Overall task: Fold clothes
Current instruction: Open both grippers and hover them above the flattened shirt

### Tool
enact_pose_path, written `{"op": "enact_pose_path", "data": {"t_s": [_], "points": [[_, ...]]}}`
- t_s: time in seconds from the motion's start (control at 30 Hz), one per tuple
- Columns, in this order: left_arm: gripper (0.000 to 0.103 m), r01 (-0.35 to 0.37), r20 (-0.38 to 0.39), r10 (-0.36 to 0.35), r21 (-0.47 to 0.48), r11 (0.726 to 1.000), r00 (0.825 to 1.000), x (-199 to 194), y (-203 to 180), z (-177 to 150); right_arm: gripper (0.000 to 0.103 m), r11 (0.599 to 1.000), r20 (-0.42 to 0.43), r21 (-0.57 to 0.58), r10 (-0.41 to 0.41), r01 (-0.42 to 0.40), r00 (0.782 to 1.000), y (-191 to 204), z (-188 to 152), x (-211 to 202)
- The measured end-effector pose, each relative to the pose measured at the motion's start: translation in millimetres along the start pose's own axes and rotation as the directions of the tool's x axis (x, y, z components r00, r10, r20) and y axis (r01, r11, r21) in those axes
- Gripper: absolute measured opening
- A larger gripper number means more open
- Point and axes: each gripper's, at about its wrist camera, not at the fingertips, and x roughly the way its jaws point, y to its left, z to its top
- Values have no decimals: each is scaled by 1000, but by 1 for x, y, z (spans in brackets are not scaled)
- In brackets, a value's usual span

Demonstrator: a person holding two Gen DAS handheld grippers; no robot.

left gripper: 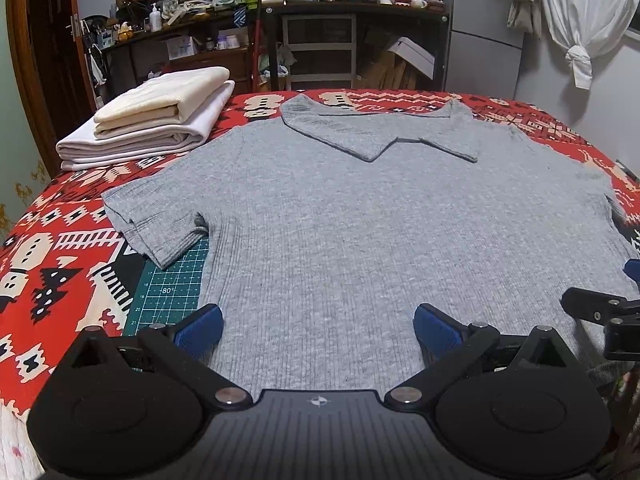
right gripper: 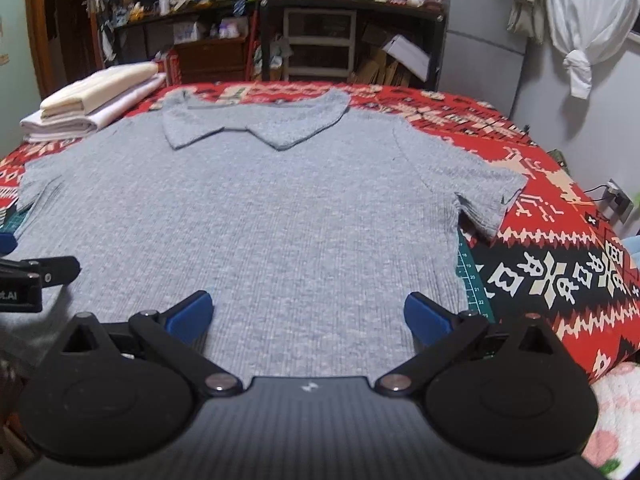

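A grey ribbed short-sleeved shirt with a collar lies spread flat on the table, collar at the far side, hem towards me. My left gripper stands open over the hem's left part, blue pads wide apart, nothing between them. My right gripper is open too, over the hem's right part. In the left wrist view, part of the right gripper shows at the right edge; in the right wrist view, the left gripper shows at the left edge.
A stack of folded cream and white cloths sits at the far left corner. A red patterned tablecloth covers the table, with a green cutting mat under the shirt. Cluttered shelves stand behind.
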Motion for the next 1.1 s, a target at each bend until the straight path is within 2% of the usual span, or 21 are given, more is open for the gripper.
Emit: {"op": "enact_pose_path", "data": {"t_s": [0.17, 0.3, 0.53, 0.77, 0.9, 1.1], "points": [[103, 1, 3, -1, 0, 1000, 1000, 0, 0, -1, 103, 999, -26, 0, 39, -39, 999, -11, 15, -3], [103, 0, 8, 0, 0, 1000, 1000, -1, 0, -2, 103, 997, -22, -59, 46, -47, 999, -15, 28, 0], [103, 20, -51, -19, 18, 1000, 998, 2, -1, 6, 103, 997, -84, -53, 52, -57, 995, -19, 26, 16], [103, 42, -113, -37, 37, 998, 993, 5, -2, 14, 103, 998, -86, -51, 43, -48, 995, -16, 24, 20], [103, 105, -209, -82, 99, 990, 974, 12, -2, 27, 103, 997, -97, -55, 42, -48, 994, -15, 26, 21], [103, 202, -341, -131, 184, 962, 931, 22, -2, 44, 103, 991, -117, -96, 83, -95, 990, -18, 30, 23]]}}
